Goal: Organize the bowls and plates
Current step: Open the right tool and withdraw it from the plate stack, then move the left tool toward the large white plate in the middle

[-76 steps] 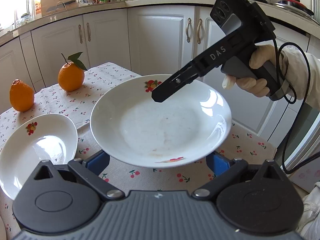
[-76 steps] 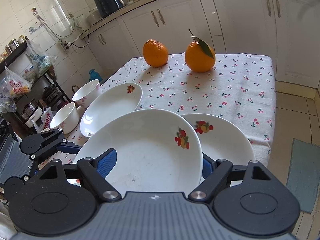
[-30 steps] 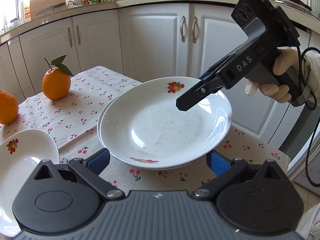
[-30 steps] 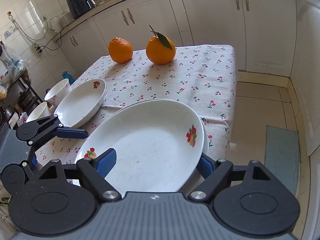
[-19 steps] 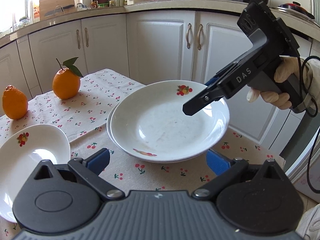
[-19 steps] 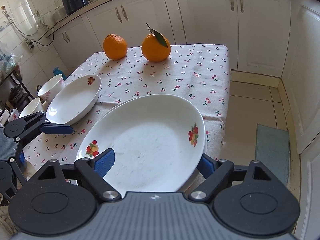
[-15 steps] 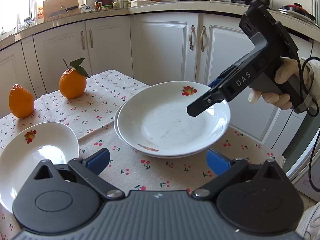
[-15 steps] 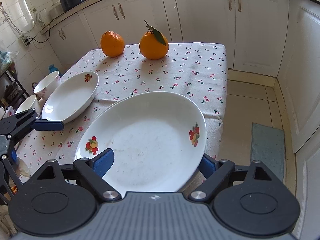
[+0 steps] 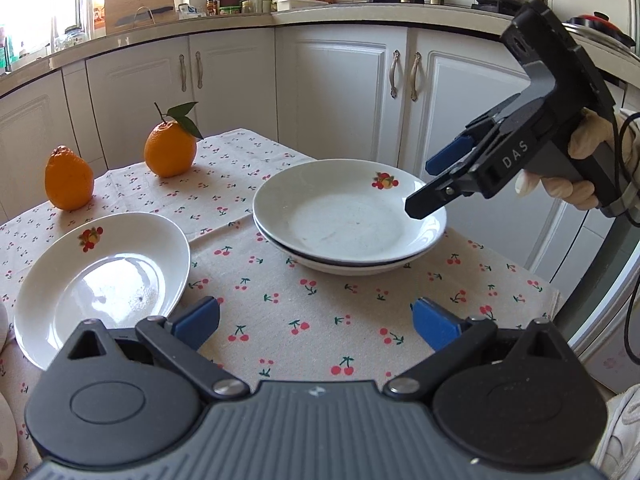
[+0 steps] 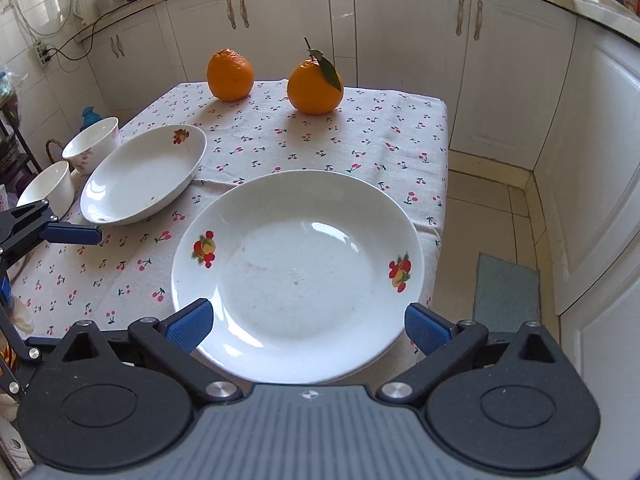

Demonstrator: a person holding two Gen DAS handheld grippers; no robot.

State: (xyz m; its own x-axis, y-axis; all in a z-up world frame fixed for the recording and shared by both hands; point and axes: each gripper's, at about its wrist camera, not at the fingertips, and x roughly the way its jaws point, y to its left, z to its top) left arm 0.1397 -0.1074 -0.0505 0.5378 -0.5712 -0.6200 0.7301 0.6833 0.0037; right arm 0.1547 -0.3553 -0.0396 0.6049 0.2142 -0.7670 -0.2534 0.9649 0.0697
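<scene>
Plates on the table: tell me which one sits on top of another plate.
The plate near the table's corner, under the right gripper: a second rim shows directly beneath it. The other plate, by the left gripper, lies alone on the cloth.

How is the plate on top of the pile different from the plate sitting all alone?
The top plate rests on another plate near the table's corner; the lone plate lies straight on the cherry tablecloth. The top plate sits under the right gripper; the lone plate lies beside the left gripper. The right wrist view shows two fruit pictures on the top plate's rim, one on the lone plate. Both are white, deep and empty.
</scene>
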